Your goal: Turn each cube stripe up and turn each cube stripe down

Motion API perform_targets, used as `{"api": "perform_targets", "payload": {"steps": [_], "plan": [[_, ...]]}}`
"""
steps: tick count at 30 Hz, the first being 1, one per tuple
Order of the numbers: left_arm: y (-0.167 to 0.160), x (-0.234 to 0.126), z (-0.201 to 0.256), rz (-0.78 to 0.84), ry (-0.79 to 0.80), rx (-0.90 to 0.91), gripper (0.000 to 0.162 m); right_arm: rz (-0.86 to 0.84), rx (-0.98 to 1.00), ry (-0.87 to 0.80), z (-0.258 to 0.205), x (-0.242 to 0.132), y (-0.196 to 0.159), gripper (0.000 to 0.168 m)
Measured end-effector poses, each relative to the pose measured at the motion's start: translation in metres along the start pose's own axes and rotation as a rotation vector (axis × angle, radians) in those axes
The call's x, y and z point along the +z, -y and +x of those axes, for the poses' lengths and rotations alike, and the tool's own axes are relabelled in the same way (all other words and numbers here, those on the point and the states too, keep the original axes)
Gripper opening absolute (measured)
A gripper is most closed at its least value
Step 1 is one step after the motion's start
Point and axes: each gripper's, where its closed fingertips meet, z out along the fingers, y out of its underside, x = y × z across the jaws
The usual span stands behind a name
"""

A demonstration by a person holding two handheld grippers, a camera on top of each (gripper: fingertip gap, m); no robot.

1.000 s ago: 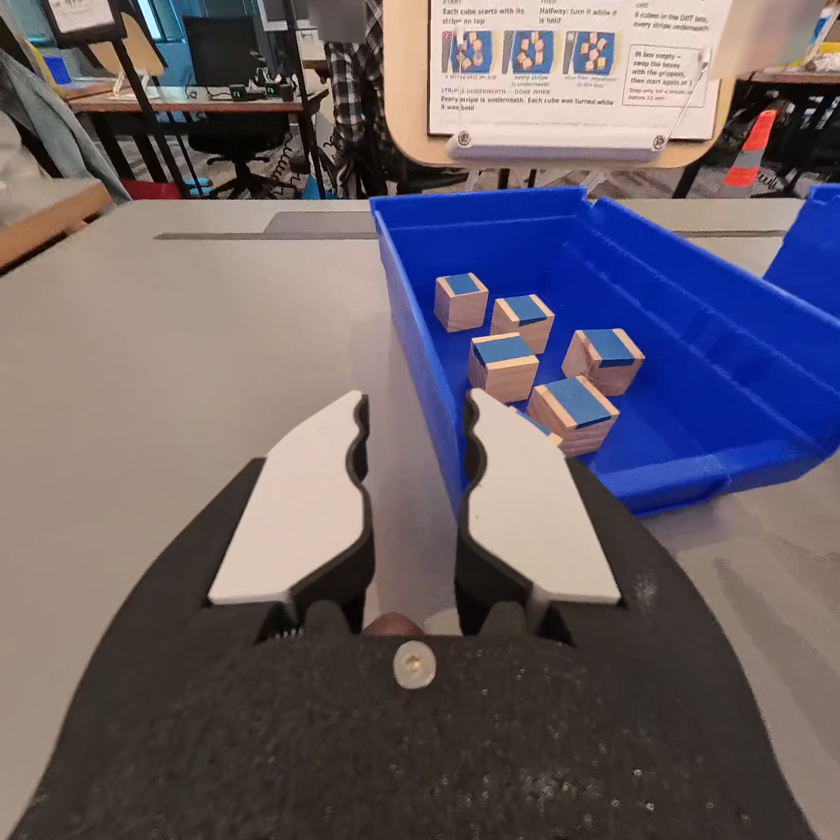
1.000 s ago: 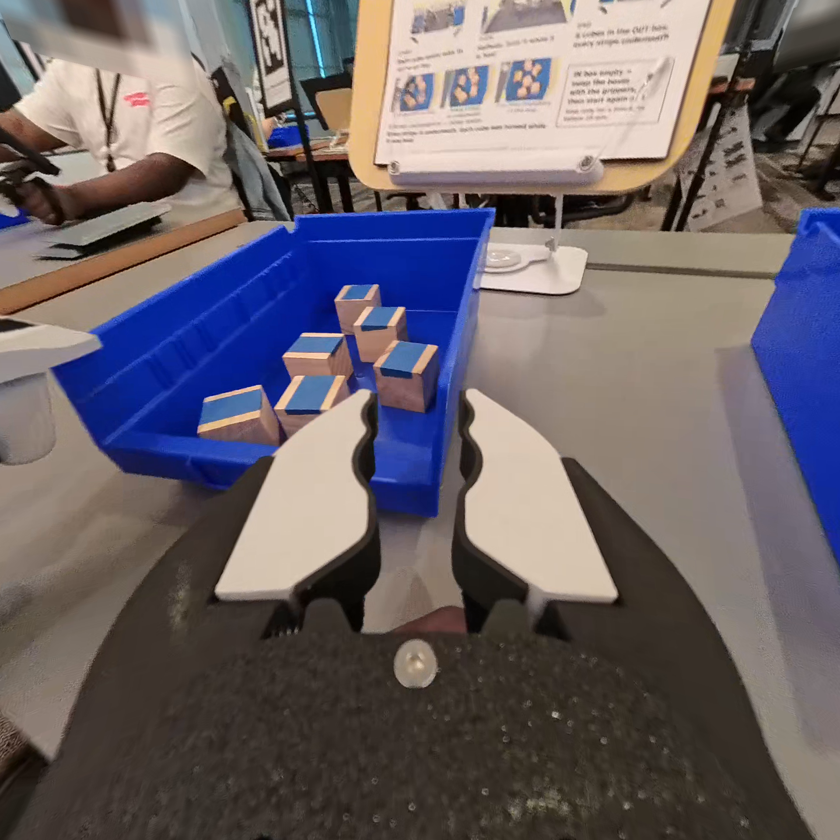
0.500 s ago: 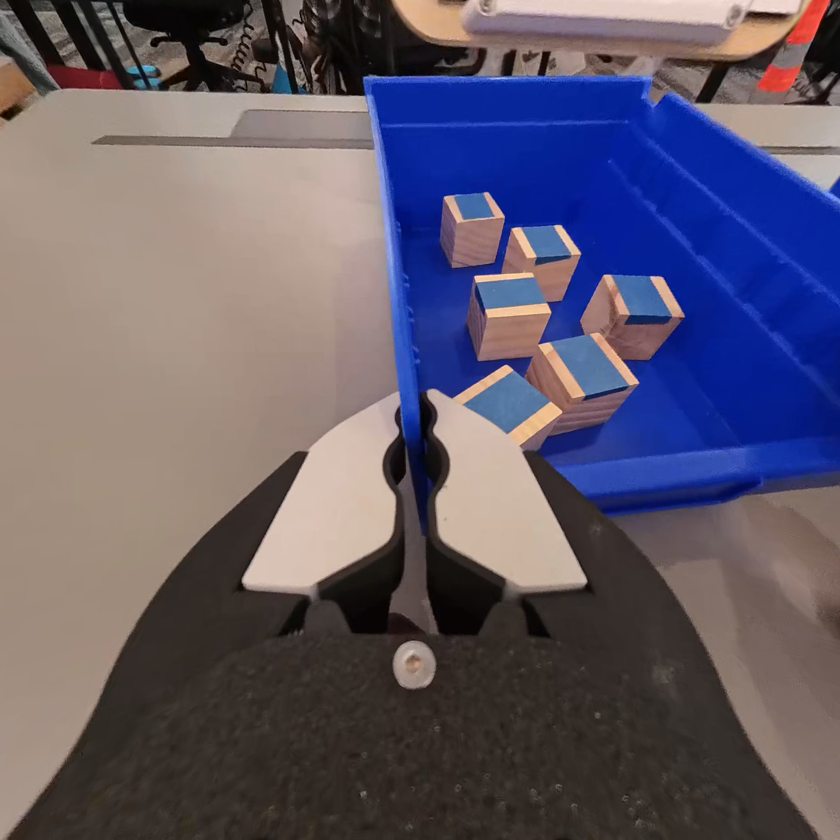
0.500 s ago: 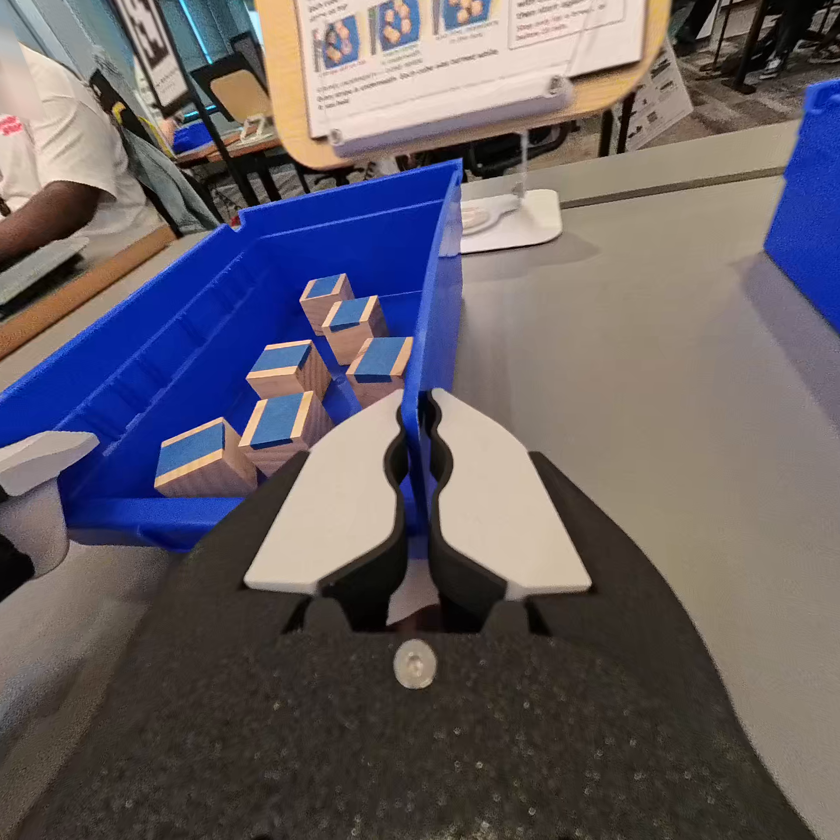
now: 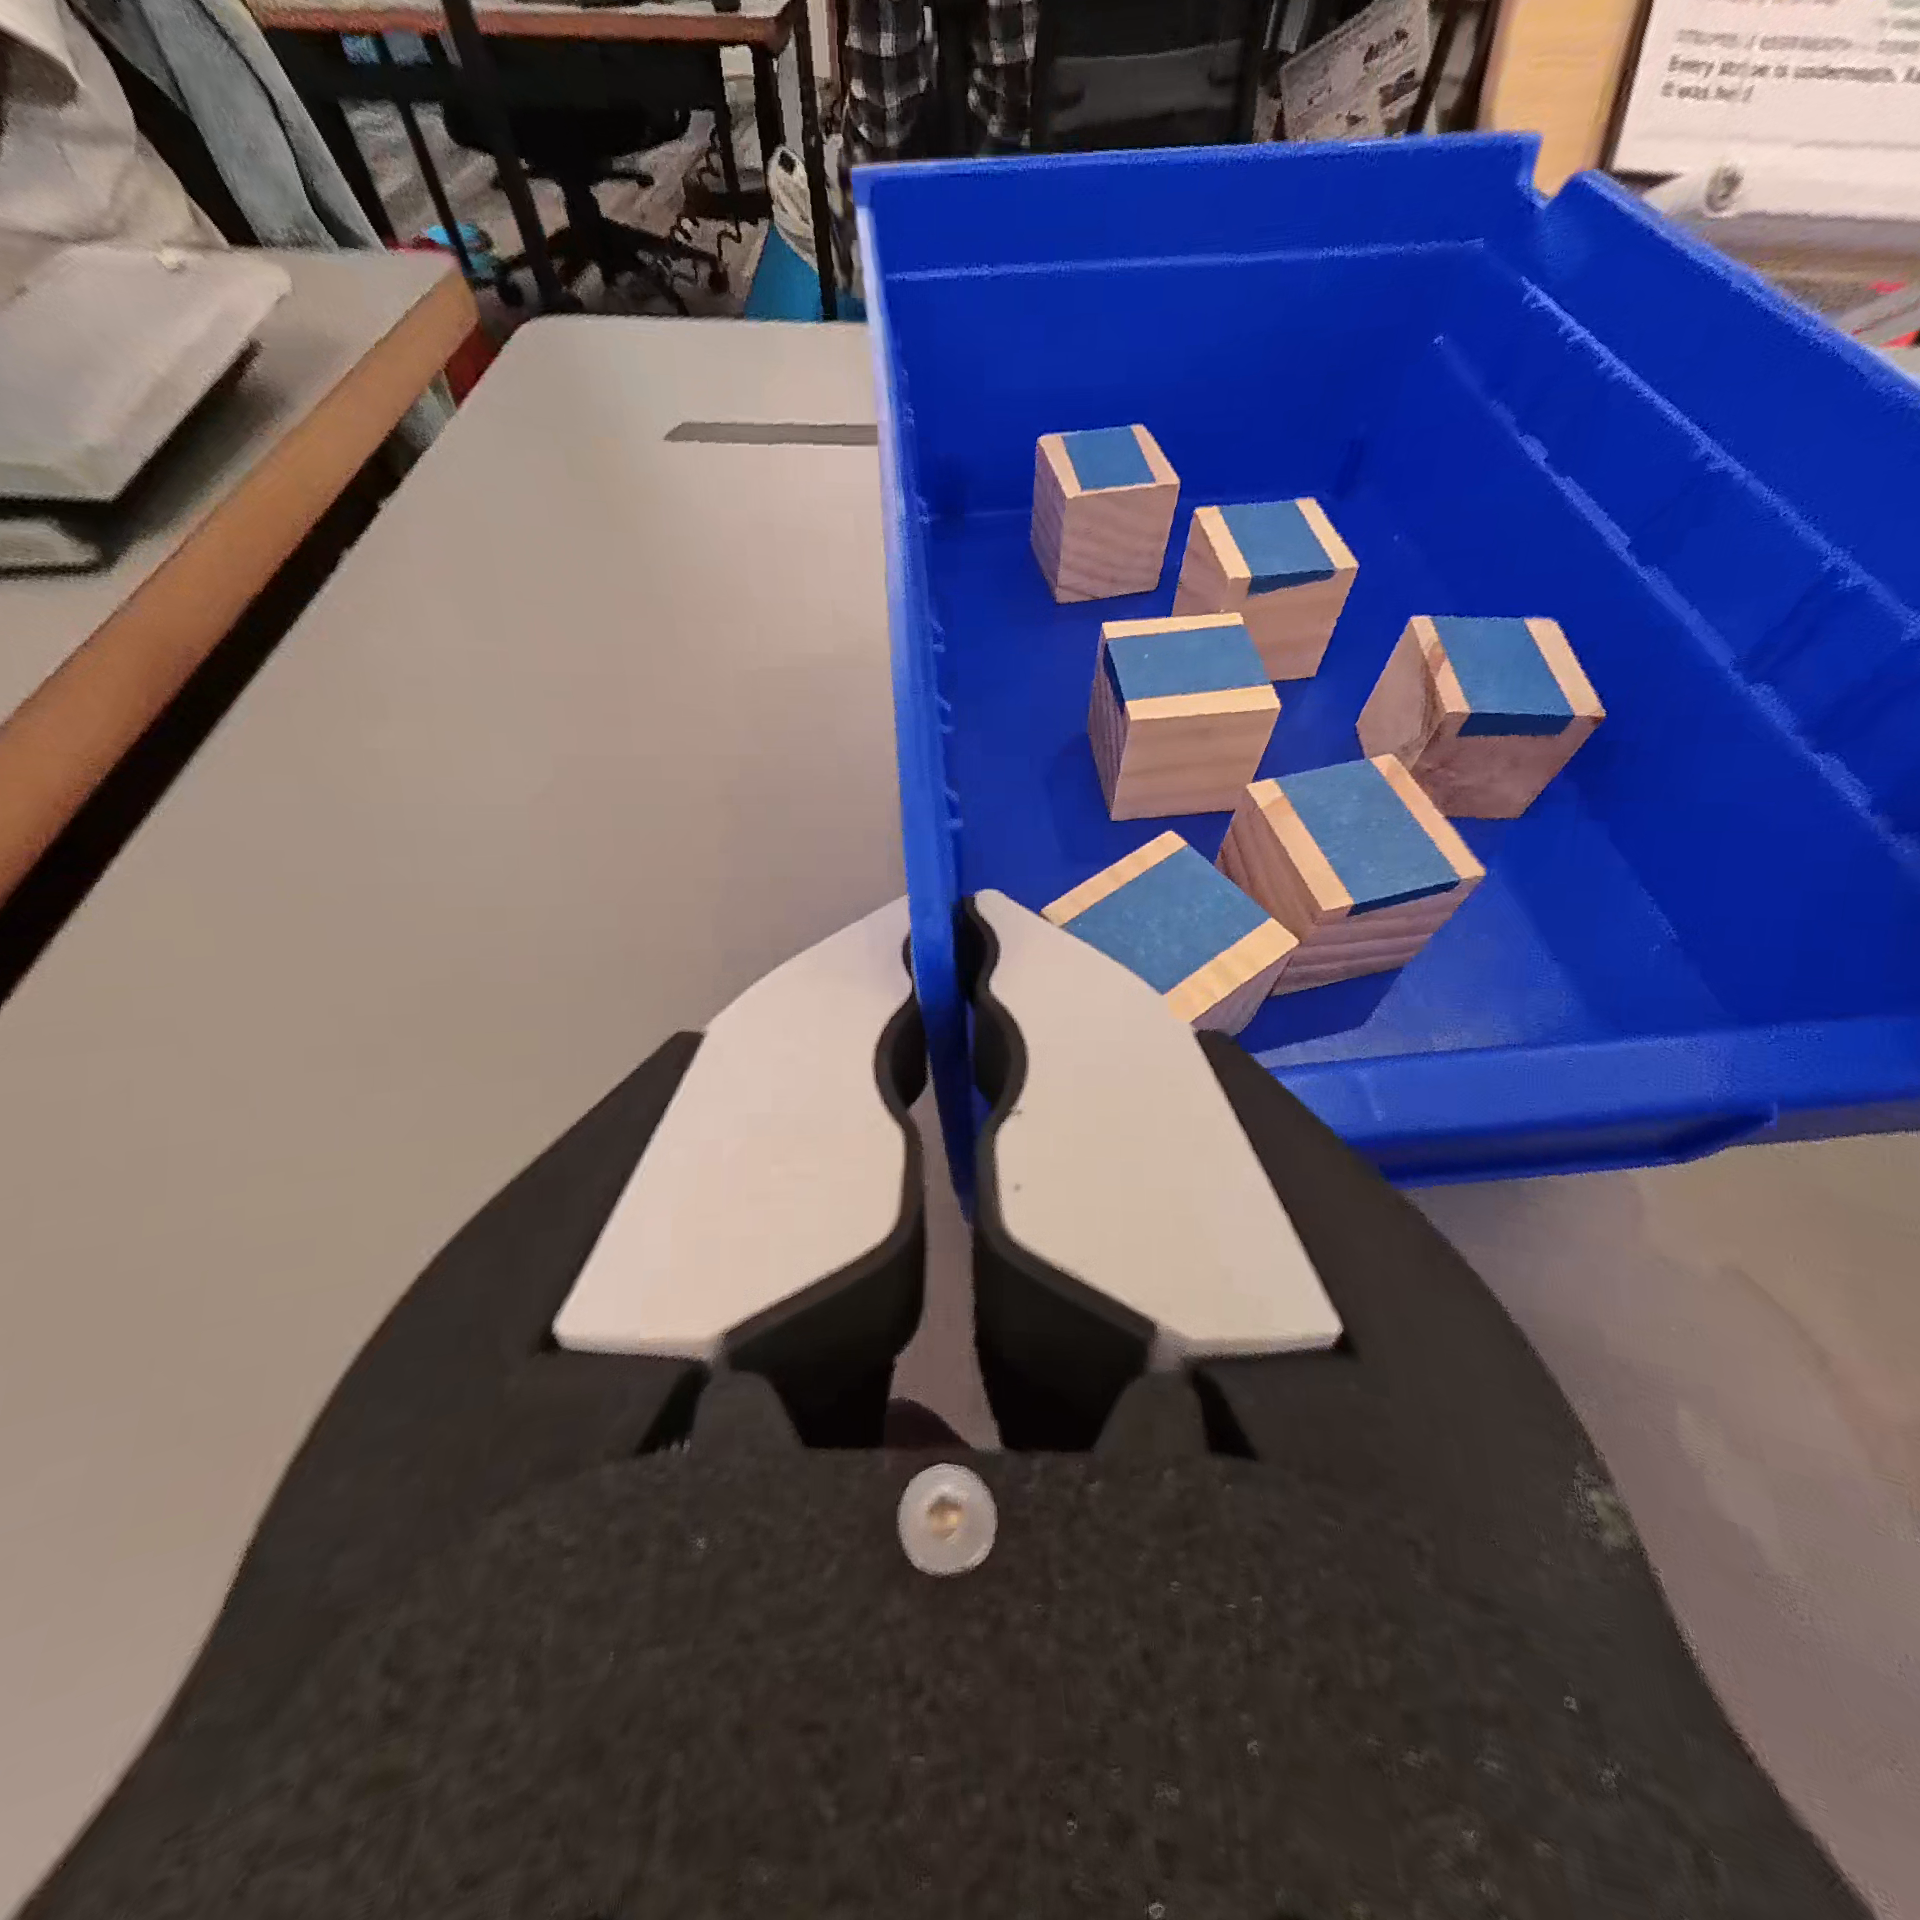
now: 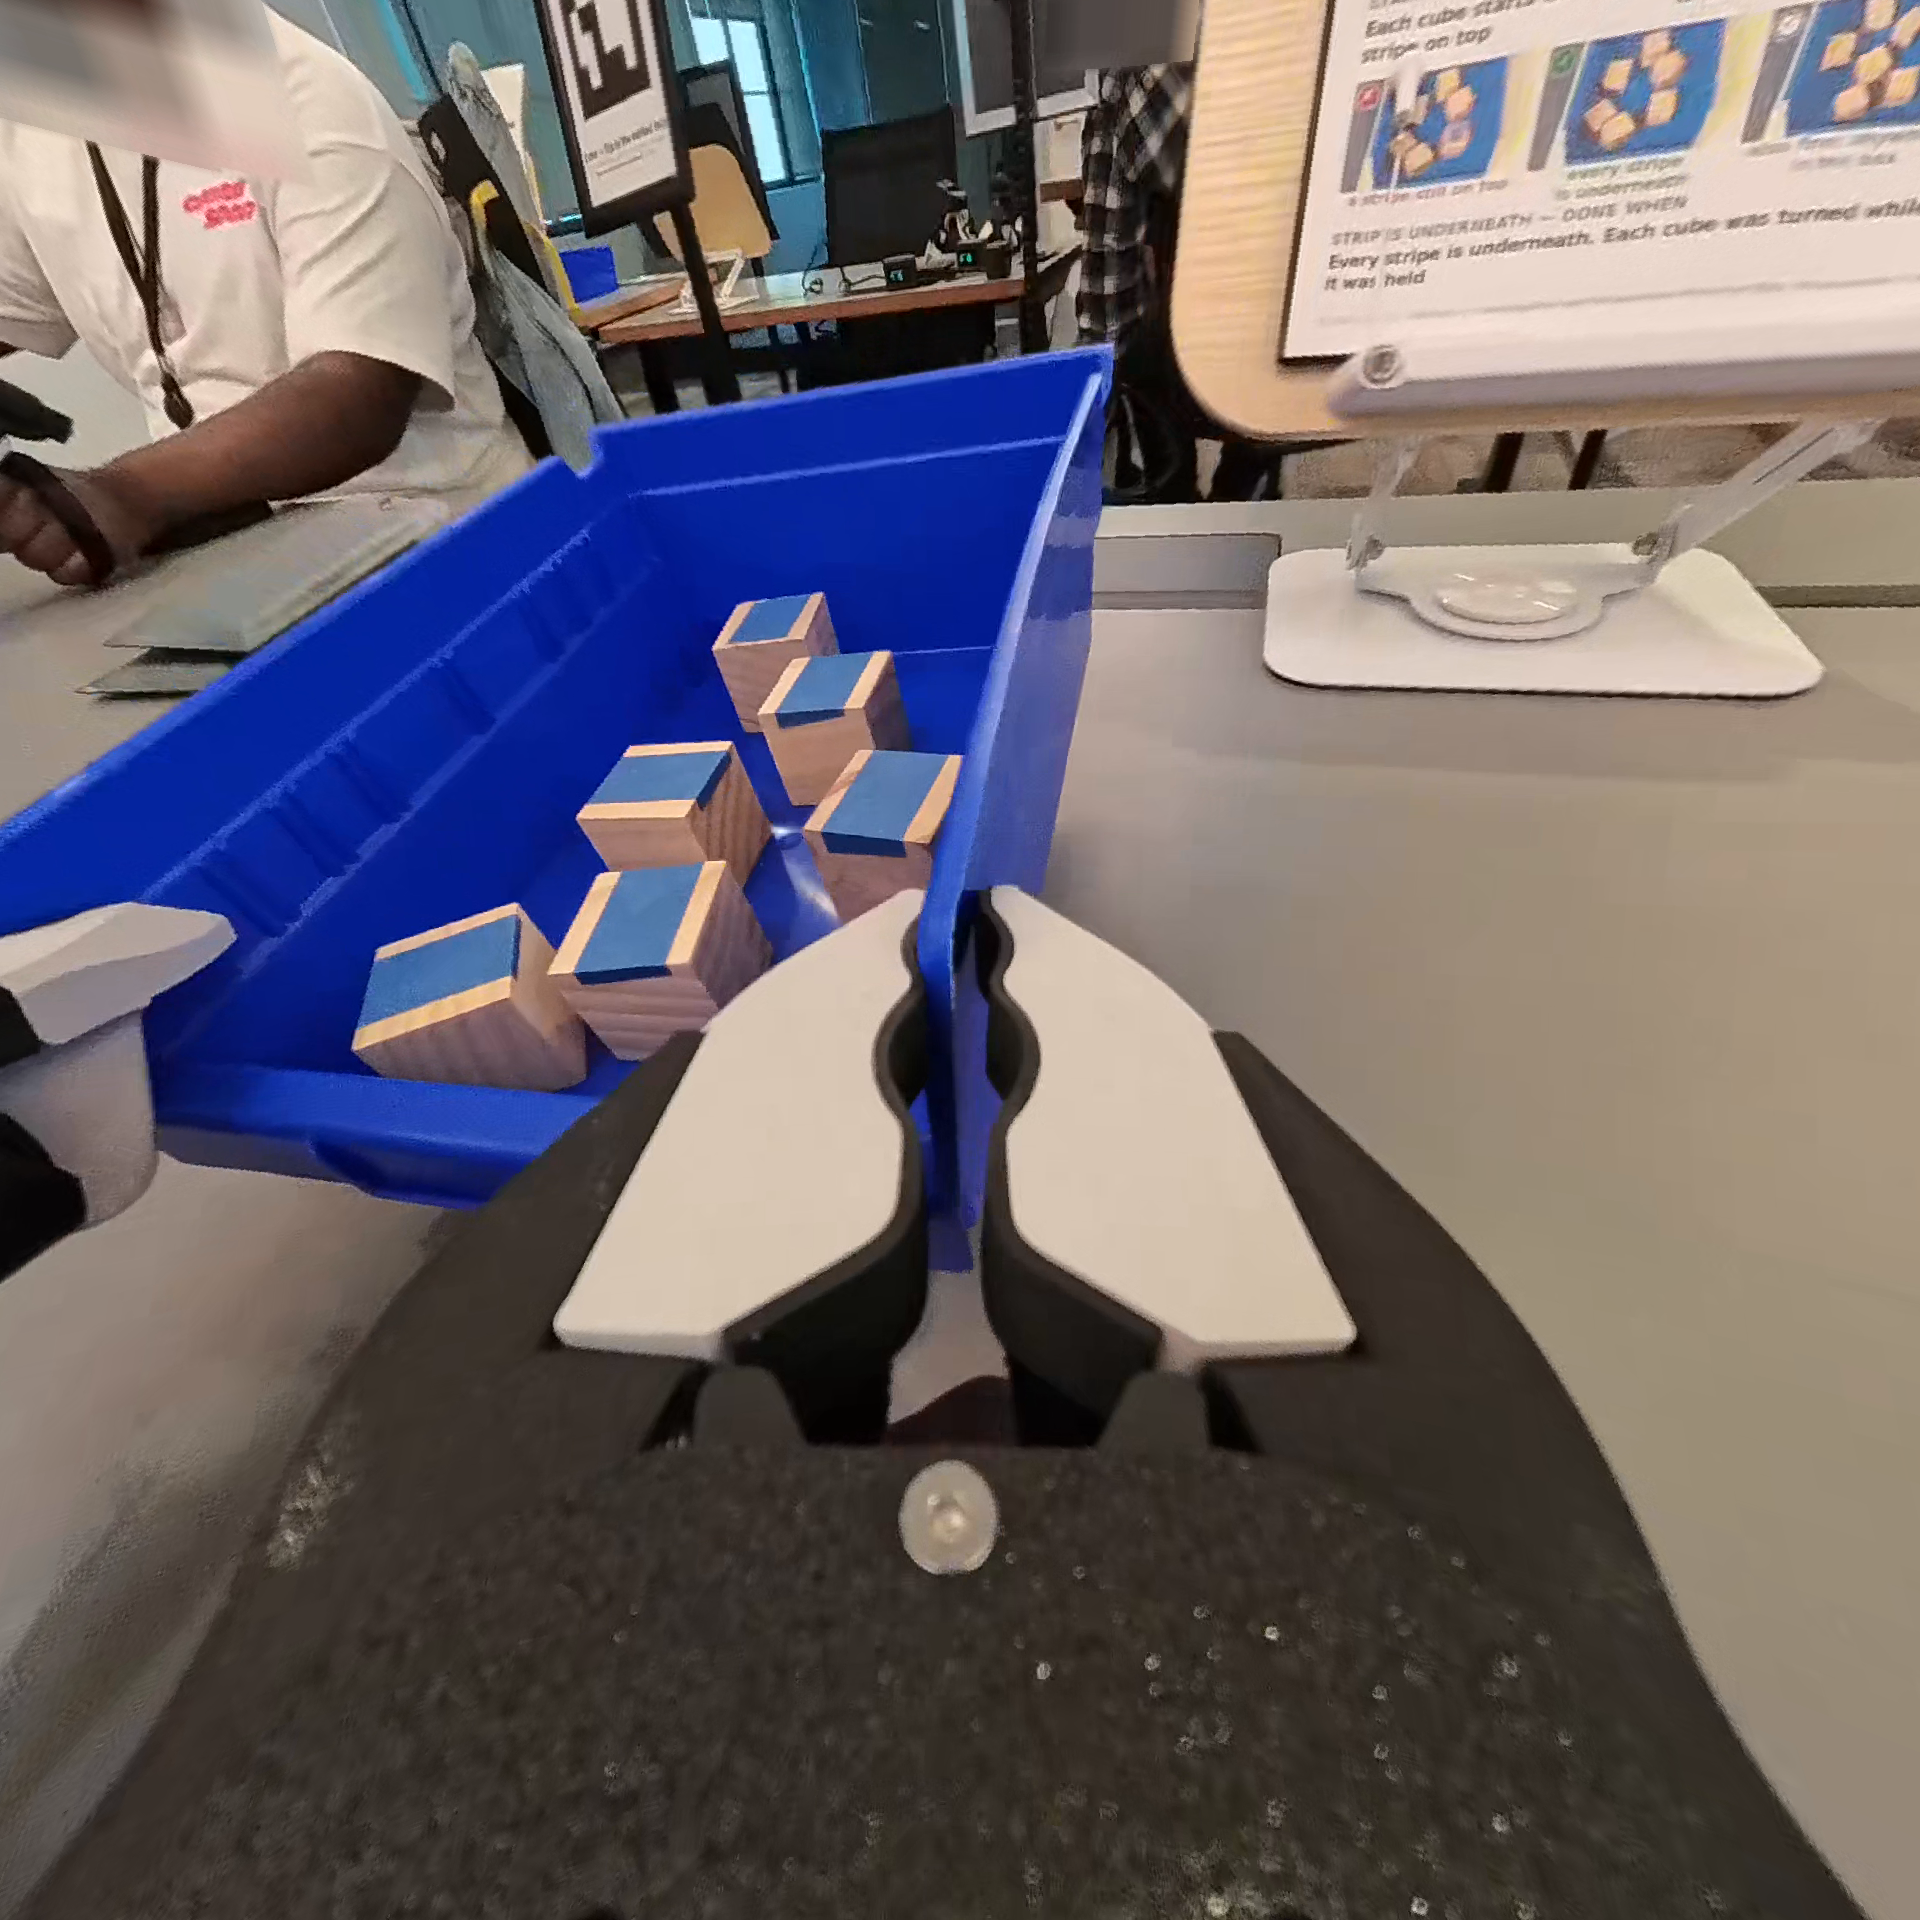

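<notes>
A blue bin [image 5: 1195, 218] holds several wooden cubes [image 5: 1184, 717], each with its blue stripe facing up. My left gripper [image 5: 940, 914] is shut on the bin's left side wall near the front corner, close to the nearest cube [image 5: 1174, 925]. My right gripper [image 6: 951, 904] is shut on the same bin's [image 6: 831, 499] right side wall, beside a cube [image 6: 883, 821]. The left gripper's fingers [image 6: 94, 977] also show at the left edge of the right wrist view. The bin looks held a little above the grey table [image 5: 520, 727].
An instruction board on a white stand [image 6: 1538, 613] is on the table to the right of the bin. A person in a white shirt [image 6: 260, 312] sits at a neighbouring table [image 5: 156, 416] on the left. Chairs and desks are behind.
Both grippers were open beside the bin's walls a second ago. They closed on the walls and have since carried the bin to the left, away from the board.
</notes>
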Motion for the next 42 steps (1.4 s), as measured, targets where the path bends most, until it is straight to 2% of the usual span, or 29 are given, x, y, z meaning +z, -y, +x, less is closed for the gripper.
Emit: {"api": "perform_targets", "payload": {"steps": [6,9,13,14,16,17,18,20,22,25,26,27,28,31,34,35,36,39,42], "plan": [[-0.020,0.020,-0.006,-0.023,-0.049,-0.042,0.001,-0.067,-0.011,-0.022,-0.001,0.015,-0.024,0.007],[-0.019,0.021,-0.009,-0.021,-0.011,-0.017,0.001,-0.074,-0.005,0.016,-0.001,0.017,-0.035,0.007],[-0.018,0.024,-0.016,-0.039,0.024,-0.047,0.004,-0.112,0.004,0.115,-0.006,0.020,-0.032,0.012],[-0.020,0.022,-0.024,-0.067,0.093,-0.050,0.017,-0.152,-0.025,0.178,-0.009,0.016,-0.033,0.016],[-0.024,0.009,-0.049,-0.175,0.268,-0.018,0.066,-0.240,-0.081,0.298,-0.008,0.002,-0.034,0.040],[-0.025,-0.001,-0.054,-0.238,0.294,0.004,0.077,-0.319,-0.113,0.372,-0.006,-0.010,-0.039,0.048],[-0.023,-0.010,-0.053,-0.274,0.292,-0.007,0.078,-0.417,-0.150,0.458,-0.002,-0.025,-0.047,0.053],[-0.009,-0.026,-0.035,-0.275,0.208,-0.099,0.062,-0.597,-0.228,0.593,0.016,-0.055,-0.056,0.060],[0.014,-0.036,0.013,-0.223,-0.023,-0.204,0.062,-0.702,-0.276,0.661,0.043,-0.076,-0.053,0.066],[0.056,-0.052,0.094,-0.095,-0.372,-0.325,0.065,-0.581,-0.233,0.624,0.096,-0.085,-0.018,0.059],[0.067,-0.055,0.116,-0.053,-0.441,-0.330,0.068,-0.494,-0.230,0.581,0.117,-0.086,-0.003,0.058],[0.073,-0.055,0.135,-0.027,-0.471,-0.319,0.063,-0.403,-0.234,0.531,0.139,-0.089,0.010,0.057],[0.074,-0.051,0.151,-0.016,-0.471,-0.295,0.055,-0.331,-0.248,0.497,0.159,-0.093,0.020,0.057],[0.055,-0.036,0.189,-0.063,-0.381,-0.202,0.055,-0.191,-0.300,0.358,0.218,-0.107,0.029,0.059],[0.027,-0.029,0.230,-0.125,-0.373,-0.055,0.063,-0.139,-0.254,0.278,0.260,-0.119,0.014,0.058],[0.017,-0.026,0.238,-0.121,-0.348,-0.043,0.058,-0.137,-0.227,0.265,0.270,-0.122,0.006,0.058],[0.012,-0.025,0.246,-0.090,-0.339,-0.027,0.053,-0.122,-0.201,0.243,0.280,-0.125,0.001,0.058],[-0.007,-0.020,0.256,-0.014,-0.251,0.087,0.054,-0.095,-0.168,0.236,0.291,-0.132,-0.009,0.058],[-0.027,-0.021,0.262,-0.048,-0.268,0.154,0.061,-0.105,-0.160,0.254,0.293,-0.133,-0.013,0.058]]}}
